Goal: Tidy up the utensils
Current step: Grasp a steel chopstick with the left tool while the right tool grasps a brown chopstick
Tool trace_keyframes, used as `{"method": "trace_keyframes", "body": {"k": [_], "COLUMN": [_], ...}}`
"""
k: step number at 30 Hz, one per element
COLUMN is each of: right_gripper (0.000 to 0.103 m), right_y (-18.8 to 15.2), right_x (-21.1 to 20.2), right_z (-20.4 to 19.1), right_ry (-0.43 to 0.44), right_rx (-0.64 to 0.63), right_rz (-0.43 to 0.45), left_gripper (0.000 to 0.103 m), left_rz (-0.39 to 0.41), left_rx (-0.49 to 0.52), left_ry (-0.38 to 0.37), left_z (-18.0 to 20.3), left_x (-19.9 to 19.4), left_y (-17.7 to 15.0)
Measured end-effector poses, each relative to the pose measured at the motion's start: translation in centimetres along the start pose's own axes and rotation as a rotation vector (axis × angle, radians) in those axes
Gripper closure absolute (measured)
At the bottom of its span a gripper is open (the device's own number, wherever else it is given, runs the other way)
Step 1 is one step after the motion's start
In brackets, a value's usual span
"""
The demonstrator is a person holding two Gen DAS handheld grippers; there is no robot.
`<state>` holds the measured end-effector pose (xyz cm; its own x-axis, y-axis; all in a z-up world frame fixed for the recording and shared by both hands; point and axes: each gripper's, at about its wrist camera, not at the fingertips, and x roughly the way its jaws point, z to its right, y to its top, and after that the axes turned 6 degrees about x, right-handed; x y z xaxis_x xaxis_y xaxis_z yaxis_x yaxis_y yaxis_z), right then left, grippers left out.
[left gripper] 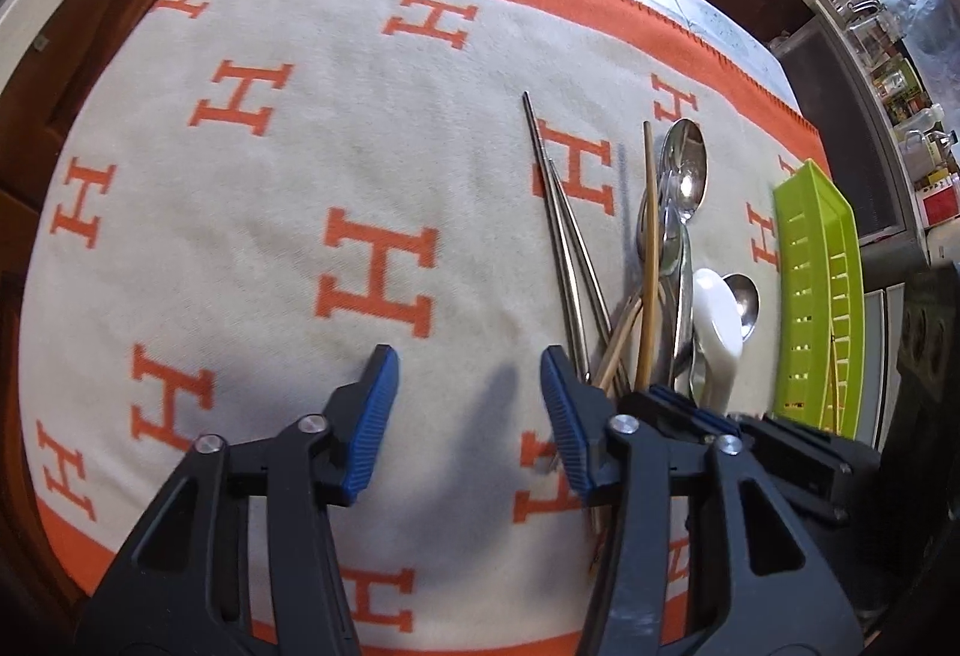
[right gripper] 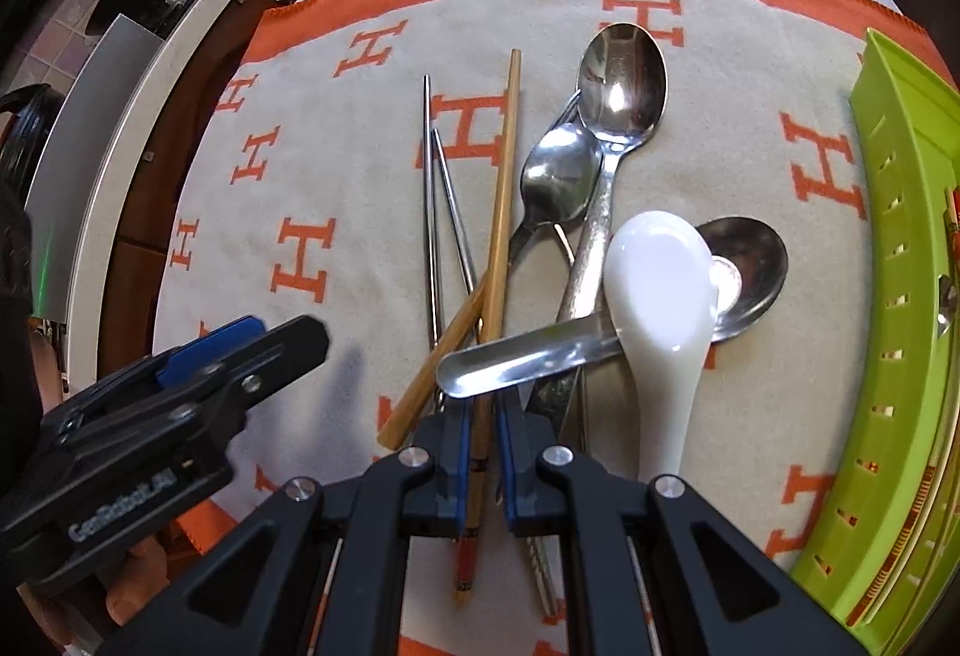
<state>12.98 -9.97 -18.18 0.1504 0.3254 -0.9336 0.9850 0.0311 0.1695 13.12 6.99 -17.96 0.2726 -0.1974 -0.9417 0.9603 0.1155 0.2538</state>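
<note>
Clamped between my right gripper's [right gripper: 480, 452] pads is a wooden chopstick [right gripper: 499, 212], its shaft running up across the cloth [right gripper: 336, 164]. Beside it lie a second wooden chopstick [right gripper: 438, 374], two steel chopsticks [right gripper: 428, 212], metal spoons [right gripper: 621, 80] and a white spoon [right gripper: 660, 284], heaped together near the cloth's right edge. Just past them sits a green tray [right gripper: 900, 260]. My left gripper [left gripper: 468, 404] hovers over bare cloth, jaws apart, holding nothing.
</note>
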Motion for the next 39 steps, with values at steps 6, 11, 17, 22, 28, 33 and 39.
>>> {"method": "trace_keyframes", "body": {"k": [6,11,17,22,28,33,39], "right_gripper": [0.097,0.097,0.097,0.097,0.097,0.097,0.097], "right_y": [-0.4,-1.3,-1.7,-2.0,-2.3,-2.4,-2.7], "right_x": [-0.3,-0.9,-1.6,-1.9,-2.3,-2.3,-2.4], "right_z": [1.1,1.5,2.0,2.1,2.4,2.5,2.7], "right_ry": [0.032,0.058,0.078,0.092,0.105,0.114,0.121], "right_rx": [0.010,0.000,-0.002,-0.004,-0.002,-0.003,-0.009], "right_rz": [-0.002,-0.002,0.012,0.022,0.028,0.026,0.025], "left_gripper": [0.071,0.071,0.071,0.071,0.072,0.072,0.097], "left_rz": [-0.027,-0.042,-0.060,-0.071,-0.077,-0.090,-0.073], "left_rx": [-0.008,-0.001,0.016,0.034,0.107,0.139,0.170], "left_ry": [-0.011,-0.010,0.035,0.065,0.167,0.217,0.186], "left_z": [0.9,2.3,3.9,5.1,7.5,9.2,9.6], "left_x": [1.6,2.3,2.9,3.4,4.2,4.6,4.2], "left_y": [0.9,1.6,2.0,2.3,2.3,2.0,1.3]}}
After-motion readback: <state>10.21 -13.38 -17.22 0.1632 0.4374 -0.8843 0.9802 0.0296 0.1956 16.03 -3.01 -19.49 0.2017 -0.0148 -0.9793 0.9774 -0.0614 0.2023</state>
